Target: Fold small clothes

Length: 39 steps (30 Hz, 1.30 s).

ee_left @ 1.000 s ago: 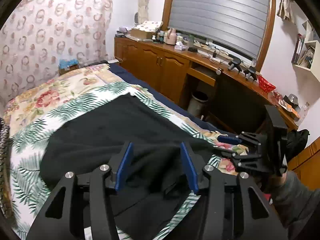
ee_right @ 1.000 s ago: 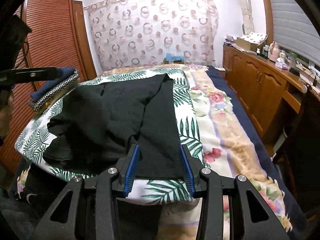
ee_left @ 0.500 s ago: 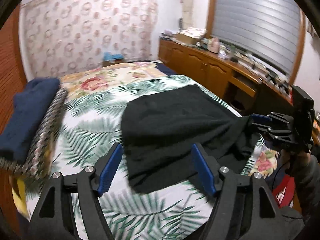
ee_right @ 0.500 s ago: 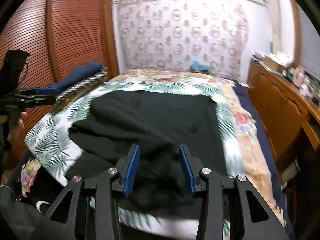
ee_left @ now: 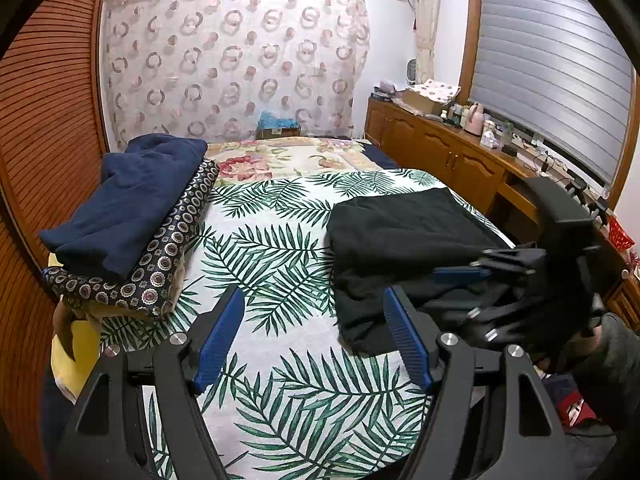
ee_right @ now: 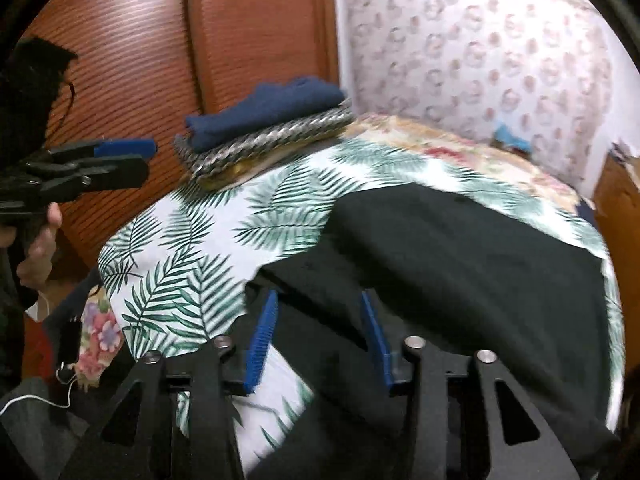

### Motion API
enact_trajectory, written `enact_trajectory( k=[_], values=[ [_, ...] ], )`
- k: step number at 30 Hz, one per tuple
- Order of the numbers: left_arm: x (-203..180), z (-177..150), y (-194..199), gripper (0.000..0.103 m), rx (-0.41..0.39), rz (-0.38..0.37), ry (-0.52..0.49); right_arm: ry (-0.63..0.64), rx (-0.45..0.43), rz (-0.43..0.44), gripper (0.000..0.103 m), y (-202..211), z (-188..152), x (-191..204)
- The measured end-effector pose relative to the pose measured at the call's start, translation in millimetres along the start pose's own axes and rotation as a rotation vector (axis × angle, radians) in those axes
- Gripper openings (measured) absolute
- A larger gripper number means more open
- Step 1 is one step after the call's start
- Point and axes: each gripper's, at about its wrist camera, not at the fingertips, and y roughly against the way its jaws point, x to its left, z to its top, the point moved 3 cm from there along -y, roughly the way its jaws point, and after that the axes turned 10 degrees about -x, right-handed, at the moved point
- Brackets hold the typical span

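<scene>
A black garment (ee_left: 400, 236) lies folded on the right half of the leaf-patterned bedspread (ee_left: 288, 272). My left gripper (ee_left: 314, 320) is open over bare bedspread to the left of the garment, with nothing between its fingers. In the right wrist view the black garment (ee_right: 460, 272) fills the lower right. My right gripper (ee_right: 318, 324) is over its near edge, jaws opening, with the cloth lying loose between pads that do not press on it. Each gripper shows in the other's view: the right gripper (ee_left: 472, 280) at the garment's near right corner, the left gripper (ee_right: 144, 162) off the bed's left side.
A stack of folded clothes (ee_left: 128, 208), navy on top of a dotted piece, sits at the bed's left edge by slatted wooden doors (ee_left: 48, 120). A wooden cabinet counter (ee_left: 440, 148) with clutter runs along the right wall. A hand (ee_right: 38, 244) holds the left gripper.
My left gripper moved left off the black garment onto bare bedspread and stands wider. My right gripper swung left along the garment's near edge, and its jaws stand wider apart.
</scene>
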Motion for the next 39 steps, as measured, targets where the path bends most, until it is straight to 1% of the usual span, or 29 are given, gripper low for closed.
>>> enact_trajectory(
  k=[1,4,8,10,15,16,17,18,20,22,23,25,26,28,31,34,36,39],
  values=[
    [1,-1,0,0.073,0.000,-0.001,0.003,0.004,0.020,0.017,0.056,-11,2,2],
    [3,-5,1,0.073,-0.001,-0.005,0.009,0.018,0.083,0.040,0.057,-44,10,5],
    [8,-11,3,0.073,0.000,-0.009,0.027,0.054,0.136,0.059,0.057,-68,14,8],
    [9,-13,3,0.073,0.004,-0.006,0.029,0.067,0.171,0.044,0.057,-83,12,7],
    [14,-17,5,0.073,0.004,-0.001,0.042,0.117,0.172,0.002,0.056,-92,15,11],
    [15,-17,5,0.073,0.004,0.000,0.045,0.137,0.169,-0.009,0.051,-94,14,14],
    [16,-18,5,0.073,0.003,0.000,0.047,0.158,0.162,-0.032,0.031,-95,14,17],
    [16,-18,5,0.073,0.003,0.000,0.049,0.168,0.156,-0.049,0.008,-96,14,16],
    [17,-19,6,0.073,0.002,0.000,0.053,0.117,0.155,-0.025,0.008,-94,15,6],
    [17,-20,6,0.073,0.002,0.000,0.054,0.073,0.132,-0.020,0.007,-84,17,-5],
    [17,-20,7,0.073,0.002,-0.005,0.057,0.040,0.123,-0.023,0.007,-75,20,-15],
    [16,-22,8,0.073,0.000,-0.014,0.063,-0.082,0.041,-0.038,0.007,-46,33,-43],
    [15,-22,8,0.073,0.001,-0.018,0.064,-0.123,0.003,-0.048,0.007,-31,42,-59],
    [12,-23,7,0.073,0.007,-0.024,0.056,-0.138,-0.044,-0.101,0.007,-5,55,-87],
    [6,-23,6,0.073,0.006,-0.037,0.048,-0.160,-0.082,-0.188,0.007,28,76,-136],
    [-1,-24,3,0.073,0.009,-0.053,0.049,-0.162,-0.098,-0.288,0.007,48,93,-182],
    [-6,-25,0,0.073,0.016,-0.059,0.042,-0.165,-0.081,-0.342,0.007,50,101,-210],
    [-12,-26,-5,0.073,0.028,-0.066,0.030,-0.182,-0.026,-0.406,0.007,42,106,-249]
  ],
)
